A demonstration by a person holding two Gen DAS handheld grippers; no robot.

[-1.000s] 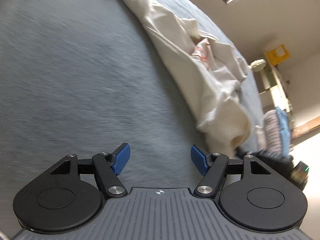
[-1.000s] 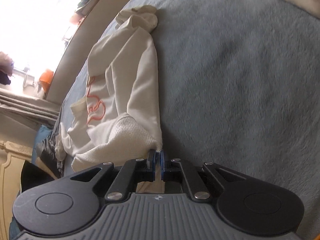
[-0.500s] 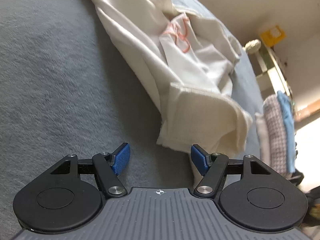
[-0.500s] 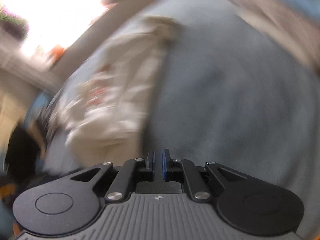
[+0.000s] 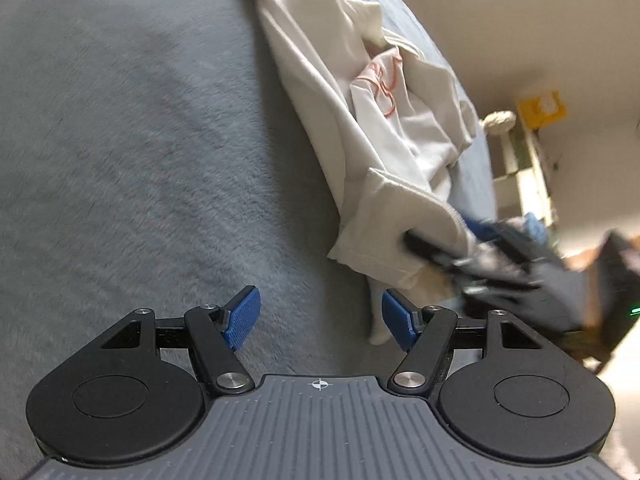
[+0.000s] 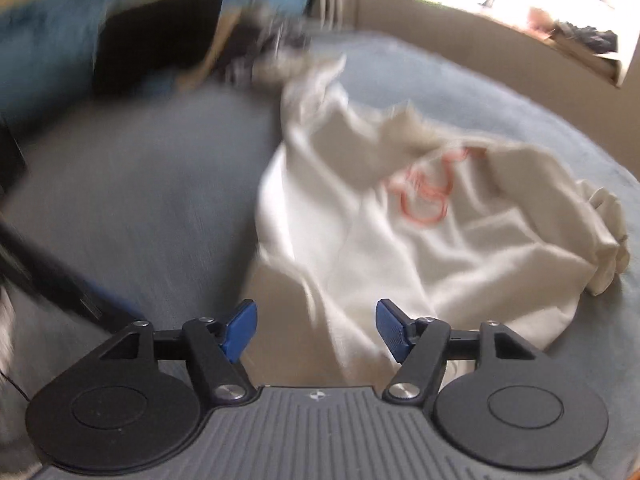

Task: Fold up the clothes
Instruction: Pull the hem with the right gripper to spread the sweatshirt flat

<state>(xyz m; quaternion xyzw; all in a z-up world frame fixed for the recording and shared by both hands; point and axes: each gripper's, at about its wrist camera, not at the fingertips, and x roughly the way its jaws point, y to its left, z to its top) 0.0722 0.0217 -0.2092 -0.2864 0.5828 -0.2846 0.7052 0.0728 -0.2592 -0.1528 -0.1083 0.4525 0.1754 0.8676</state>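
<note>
Left gripper (image 5: 318,322): tilting down over grey bed (image 5: 140,152), fingers released, gripping nothing. Right gripper (image 6: 316,326): fingers opening, having been clenched a second ago; shirt hem lying loose between them. White shirt (image 6: 420,240): crumpled on bed, orange print unreadable, now viewed from another side.

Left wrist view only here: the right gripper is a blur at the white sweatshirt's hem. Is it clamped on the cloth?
Observer: No. In the right wrist view the right gripper has its jaws opening. The sweatshirt shows between the pads, but they do not press it.
Operator: Where does the far sleeve end?
Observer: Its cuff lies bunched at the garment's right edge, on the grey blanket.
</note>
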